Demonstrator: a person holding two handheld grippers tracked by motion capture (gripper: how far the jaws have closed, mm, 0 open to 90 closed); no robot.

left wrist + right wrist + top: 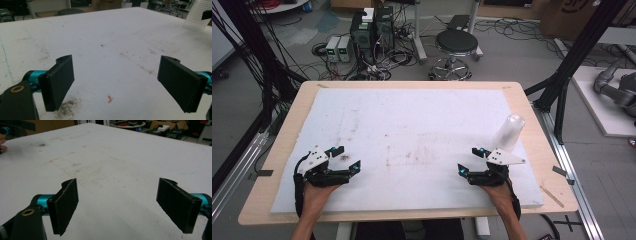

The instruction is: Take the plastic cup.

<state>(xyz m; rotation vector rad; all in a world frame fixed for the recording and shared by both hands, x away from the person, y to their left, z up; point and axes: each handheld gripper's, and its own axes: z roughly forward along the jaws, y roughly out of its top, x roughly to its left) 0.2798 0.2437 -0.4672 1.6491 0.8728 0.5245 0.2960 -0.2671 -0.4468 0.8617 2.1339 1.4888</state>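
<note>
A stack of clear plastic cups (pixel 509 131) stands upside down on the white foam board (pixel 412 120), at its right side. My right gripper (pixel 468 160) rests on the board just in front and left of the stack, jaws wide open and empty. My left gripper (pixel 348 157) lies at the board's front left, also open with nothing between its pads. In the left gripper view the open left gripper (pixel 116 85) faces bare board, with the cups (pixel 197 15) far off at the top right. The right gripper (pixel 117 205) in its own view stands open over stained board.
The board lies on a wooden table (pixel 532 125). A dark smudge (pixel 344 158) and faint brown stains (pixel 412 155) mark the foam. A small orange speck (pixel 109 99) lies ahead of the left jaws. A stool (pixel 456 45) and computer boxes (pixel 372 30) stand beyond the table.
</note>
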